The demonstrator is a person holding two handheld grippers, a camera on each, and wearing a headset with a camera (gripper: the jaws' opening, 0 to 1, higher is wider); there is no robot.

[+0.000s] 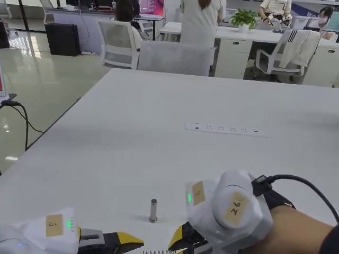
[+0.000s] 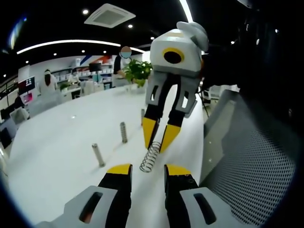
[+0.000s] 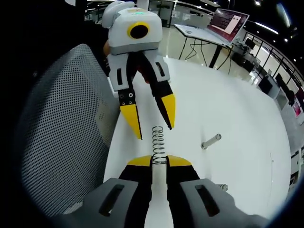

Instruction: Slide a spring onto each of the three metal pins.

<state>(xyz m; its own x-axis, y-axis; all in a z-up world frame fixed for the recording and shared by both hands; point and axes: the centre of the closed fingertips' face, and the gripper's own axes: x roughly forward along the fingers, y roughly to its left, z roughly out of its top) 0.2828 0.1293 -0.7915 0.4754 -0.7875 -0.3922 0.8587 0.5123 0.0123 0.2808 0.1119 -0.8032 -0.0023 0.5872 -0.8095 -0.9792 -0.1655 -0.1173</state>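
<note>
R hand-held gripper (image 3: 160, 161) is nipped onto one end of the spring (image 3: 158, 138), jaws drawn in on the coil, the rest sticking straight out ahead of its tips. L hand-held gripper (image 2: 148, 169) faces it nose to nose, jaws spread, nothing in them. The spring's free end reaches about to the mouth of that gap; can't tell if it touches. So the spring's long axis runs gripper to gripper, approx level and along the near edge of the worktop (image 1: 159, 137), free end pointing at the L side. Pins stand further in from that edge: L gripper view has three upright in a row, nearest pin (image 2: 98, 155), middle pin (image 2: 123, 132), far pin (image 2: 142, 115) partly behind the R jaws. Middle one looks ribbed, maybe a coil on it already, not sure. Head view puts a pin (image 1: 153, 210) just beyond the two sets of tips, btwn them. Pin axes vertical, spring's roughly horizontal, i.e. crosswise. My read: next move turns on tipping the spring upright, open end down, over a pin top. R has the load so prob carries it; L is as near and could steady. Risk: thin coil may flex or slip the pinch
</note>
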